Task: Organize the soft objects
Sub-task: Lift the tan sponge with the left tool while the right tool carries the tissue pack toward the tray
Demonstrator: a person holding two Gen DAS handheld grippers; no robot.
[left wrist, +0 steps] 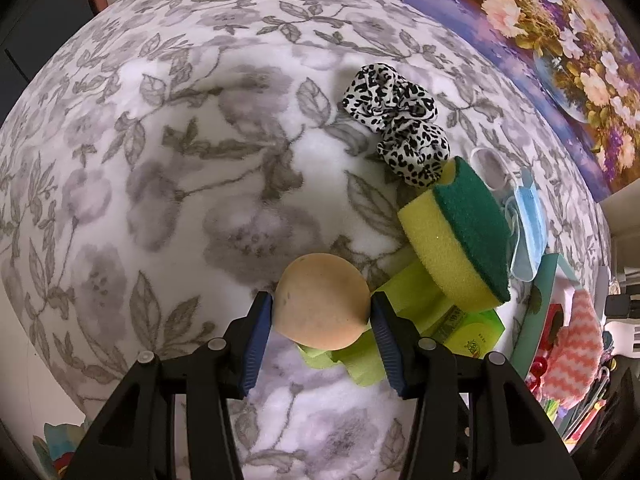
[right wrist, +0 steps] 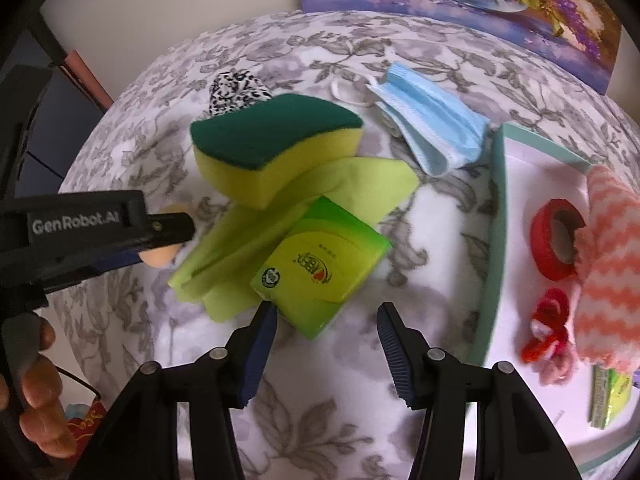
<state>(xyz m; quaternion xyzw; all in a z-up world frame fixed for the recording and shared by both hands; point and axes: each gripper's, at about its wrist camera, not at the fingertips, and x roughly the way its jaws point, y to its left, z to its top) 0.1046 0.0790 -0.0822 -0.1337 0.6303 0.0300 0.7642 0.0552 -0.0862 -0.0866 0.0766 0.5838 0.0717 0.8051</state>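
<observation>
At the bottom centre of the left wrist view, the left gripper (left wrist: 322, 316) is clamped across the widest part of a round beige makeup sponge (left wrist: 322, 303), which looks featherlight and squashy, so a gentle grip at mid-body should do. In the right wrist view the right gripper (right wrist: 327, 320) hangs with its jaws apart and nothing in them, just below the tissue pack (right wrist: 320, 264), which lies partly on a folded green cloth (right wrist: 280, 216) at frame centre. Farther up sit the yellow-green scouring sponge (right wrist: 272, 148), springy and best taken by its long sides, and the limp blue face mask (right wrist: 432, 120), while the teal-rimmed tray (right wrist: 494, 240) lies at the right.
</observation>
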